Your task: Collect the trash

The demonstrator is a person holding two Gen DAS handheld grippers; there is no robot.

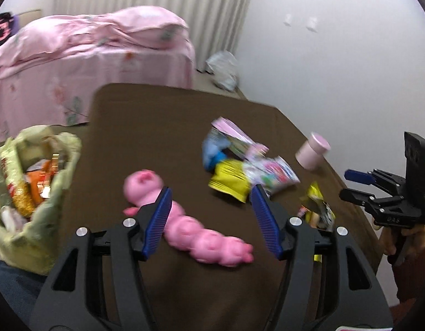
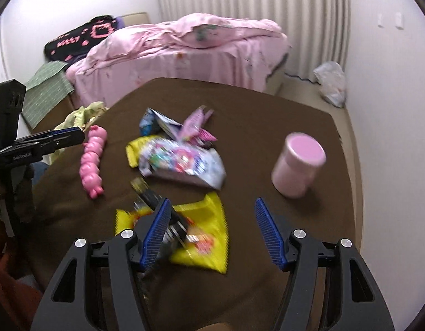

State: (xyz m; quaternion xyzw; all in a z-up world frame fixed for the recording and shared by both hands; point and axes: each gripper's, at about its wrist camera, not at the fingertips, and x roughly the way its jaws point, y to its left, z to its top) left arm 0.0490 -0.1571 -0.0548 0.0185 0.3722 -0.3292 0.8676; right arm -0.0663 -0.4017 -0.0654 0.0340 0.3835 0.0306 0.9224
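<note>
Two big things fill the room: a bed under a rumpled pink floral quilt (image 2: pixel 185 52) at the back, and in front of it a table draped in a brown cloth (image 2: pixel 253 115). At the table's left edge sits a pale green plastic bag (image 1: pixel 44 201), its mouth open and stuffed with orange and gold wrappers.

Trash lies loose on the cloth. A heap of crumpled colourful snack packets (image 2: pixel 179 149) sits near the middle, a folded yellow packet and a blue one among them. A flat yellow snack wrapper (image 2: pixel 204 231) lies nearest the right gripper (image 2: pixel 211 207), partly under its left finger. That gripper hangs above the cloth with its blue-ribbed jaws spread wide, nothing between them.

To the left, a pink rubber toy shaped like a row of pigs (image 1: pixel 190 220) lies between the heap and the bag. The left gripper (image 1: pixel 211 195) hovers over it, jaws likewise released and not touching it.

A small pink cylindrical tub with a lid (image 2: pixel 298 162) stands apart at the right of the table.
</note>
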